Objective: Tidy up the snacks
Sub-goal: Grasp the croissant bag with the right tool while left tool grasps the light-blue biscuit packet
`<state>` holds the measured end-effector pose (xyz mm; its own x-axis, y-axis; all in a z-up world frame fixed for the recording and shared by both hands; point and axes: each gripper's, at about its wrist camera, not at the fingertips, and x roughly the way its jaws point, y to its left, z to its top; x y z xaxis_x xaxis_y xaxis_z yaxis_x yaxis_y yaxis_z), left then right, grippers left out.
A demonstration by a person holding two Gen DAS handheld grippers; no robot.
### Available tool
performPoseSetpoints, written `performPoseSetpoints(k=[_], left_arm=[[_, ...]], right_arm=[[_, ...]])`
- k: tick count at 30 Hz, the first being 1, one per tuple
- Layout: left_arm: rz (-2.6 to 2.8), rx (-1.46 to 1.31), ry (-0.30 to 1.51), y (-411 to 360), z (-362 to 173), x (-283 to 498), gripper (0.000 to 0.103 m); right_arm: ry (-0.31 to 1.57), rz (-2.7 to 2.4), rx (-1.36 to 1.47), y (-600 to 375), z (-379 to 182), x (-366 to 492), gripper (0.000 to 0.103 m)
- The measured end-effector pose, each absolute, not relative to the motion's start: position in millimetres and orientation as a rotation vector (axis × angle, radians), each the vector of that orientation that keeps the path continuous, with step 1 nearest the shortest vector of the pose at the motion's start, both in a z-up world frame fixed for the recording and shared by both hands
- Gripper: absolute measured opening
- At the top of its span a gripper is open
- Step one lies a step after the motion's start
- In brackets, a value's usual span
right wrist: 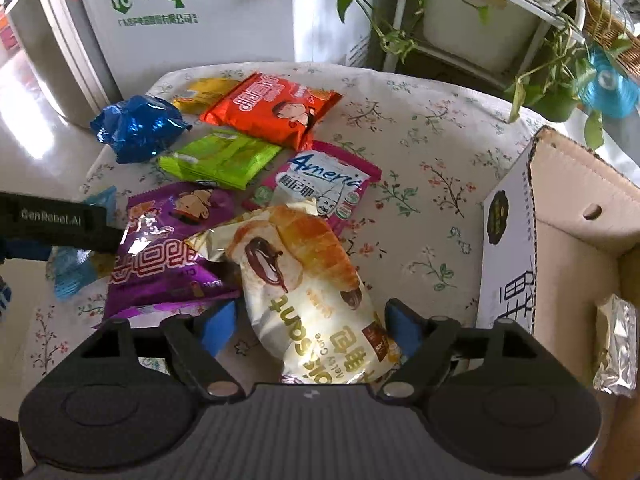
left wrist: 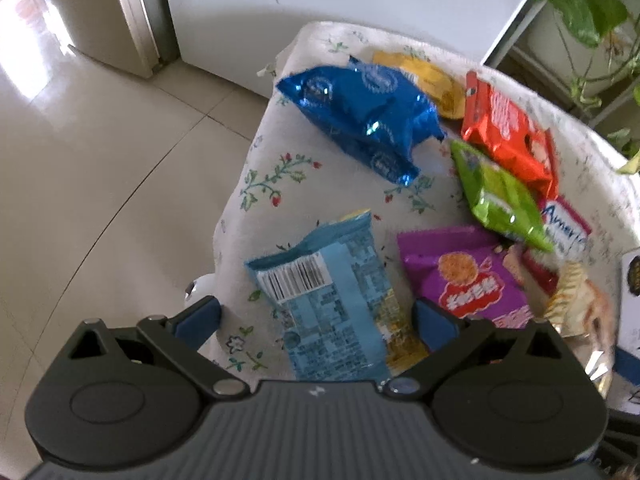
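Observation:
My left gripper (left wrist: 318,320) is open and points down over a light blue snack packet (left wrist: 336,292), which lies barcode-up between its jaws with room on the left side. In the right wrist view my right gripper (right wrist: 312,328) straddles a white croissant packet (right wrist: 304,280). Its blue pads sit against the packet's two sides and the packet lies on the floral tablecloth (right wrist: 440,140). A purple packet (right wrist: 168,248) lies against the right gripper's left finger. An open cardboard box (right wrist: 560,240) stands just right of it, with a foil-wrapped packet (right wrist: 616,344) inside.
More snacks lie beyond: a dark blue foil bag (right wrist: 136,128), an orange packet (right wrist: 272,108), a green one (right wrist: 220,158), a pink-and-white one (right wrist: 320,184) and a yellow one (right wrist: 204,92). Potted plants (right wrist: 540,60) and a white appliance (right wrist: 192,12) stand behind the table. The table's left edge drops to tiled floor (left wrist: 100,160).

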<state>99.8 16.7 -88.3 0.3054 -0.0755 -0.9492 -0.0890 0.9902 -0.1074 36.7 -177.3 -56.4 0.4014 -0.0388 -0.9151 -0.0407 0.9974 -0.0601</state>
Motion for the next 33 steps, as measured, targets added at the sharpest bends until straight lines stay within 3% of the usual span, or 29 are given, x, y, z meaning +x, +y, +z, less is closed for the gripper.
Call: performPoseSetpoints(k=[6, 16, 23, 33], left_arm=[[0.015, -0.17, 1.249, 23, -90, 97, 0.102], [-0.01, -0.23, 1.229, 37, -85, 89, 0.08], [-0.003, -0.207, 1.206, 41, -78, 83, 0.062], [-0.037, -0.084, 1.135, 34, -75, 69, 0.055]], right_arm=[[1.172, -0.05, -0.096, -175, -68, 39, 0.093], [1.161, -0.019, -0.075, -174, -63, 36, 0.071], [1.152, -0.017, 0.018, -182, -57, 33, 0.069], [1.145, -0.013, 0.019, -180, -56, 31, 0.069]])
